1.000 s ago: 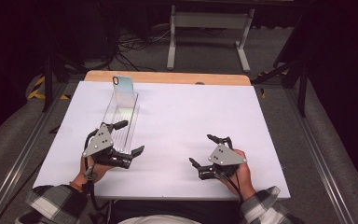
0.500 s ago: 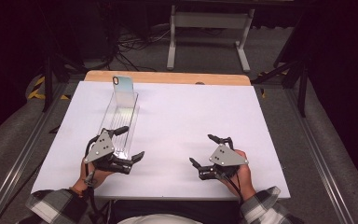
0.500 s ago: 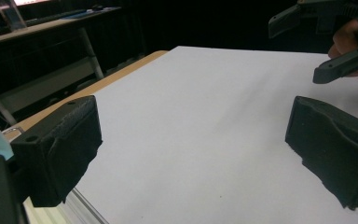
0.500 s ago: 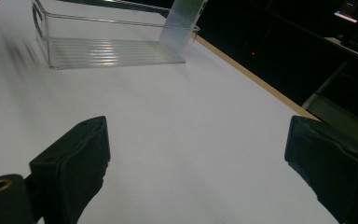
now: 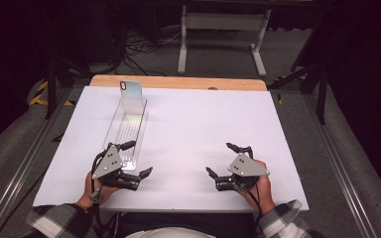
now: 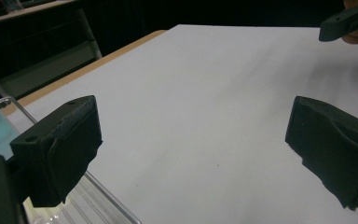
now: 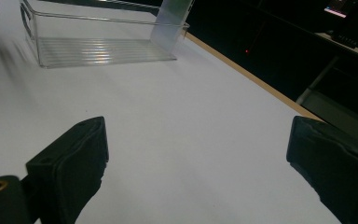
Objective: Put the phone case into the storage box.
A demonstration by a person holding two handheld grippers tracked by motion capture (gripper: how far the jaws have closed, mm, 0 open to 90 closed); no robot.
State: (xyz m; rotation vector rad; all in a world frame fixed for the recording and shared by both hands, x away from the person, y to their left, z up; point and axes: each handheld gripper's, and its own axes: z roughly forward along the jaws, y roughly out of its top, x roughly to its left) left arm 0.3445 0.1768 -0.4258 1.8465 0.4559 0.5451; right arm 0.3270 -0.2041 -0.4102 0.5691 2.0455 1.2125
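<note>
Since 1 second ago, the left gripper [image 5: 138,158] has been drawn back toward the person along the clear tray [image 5: 127,130], from its middle to its near end; the right gripper [image 5: 222,159] is unchanged. The tray's near end now sits between the left gripper's spread jaws. The phone [image 5: 130,92] leans at the tray's far end. The right gripper is held well right of the tray, jaws spread wide, empty.
</note>
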